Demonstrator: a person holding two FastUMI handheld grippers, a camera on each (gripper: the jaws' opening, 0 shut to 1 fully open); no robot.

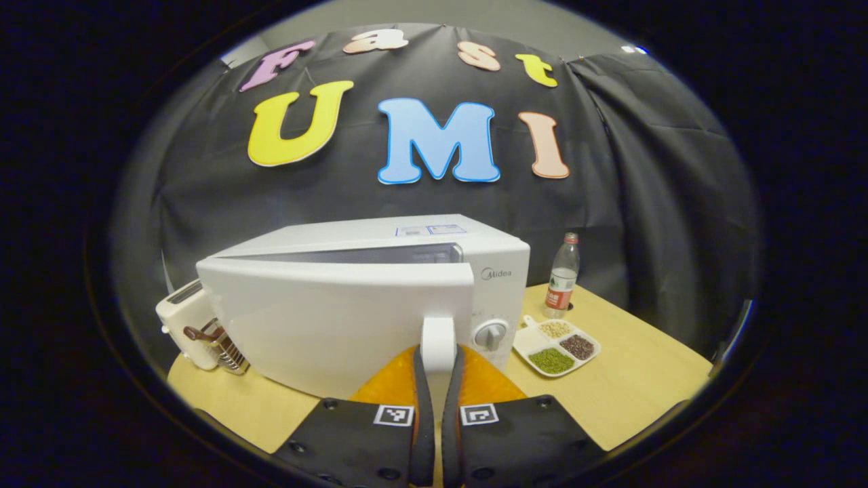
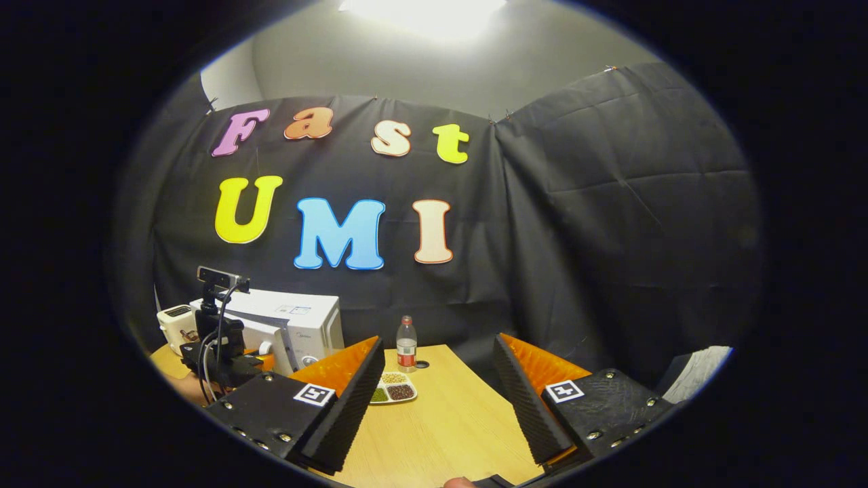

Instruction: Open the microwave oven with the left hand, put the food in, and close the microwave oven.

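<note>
Left gripper (image 1: 439, 379) fingers clamped on microwave door handle (image 1: 438, 342); door (image 1: 339, 318) ajar. Microwave (image 1: 488, 271) sits toward worktop (image 1: 630, 393) left rear. Best: swing handle along door's arc, hinge side left, steady pull, no twisting. Right gripper (image 2: 434, 393) fingers wide apart, holding nothing. Food tray (image 1: 556, 347) beside microwave, near bottle (image 1: 563, 278). Brand reads "Midea".

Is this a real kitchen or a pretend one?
Probably a pretend one: a recording booth set up like a kitchen. A microwave, a toaster and a tray of beans sit on one wooden table, with black cloth for walls.
</note>
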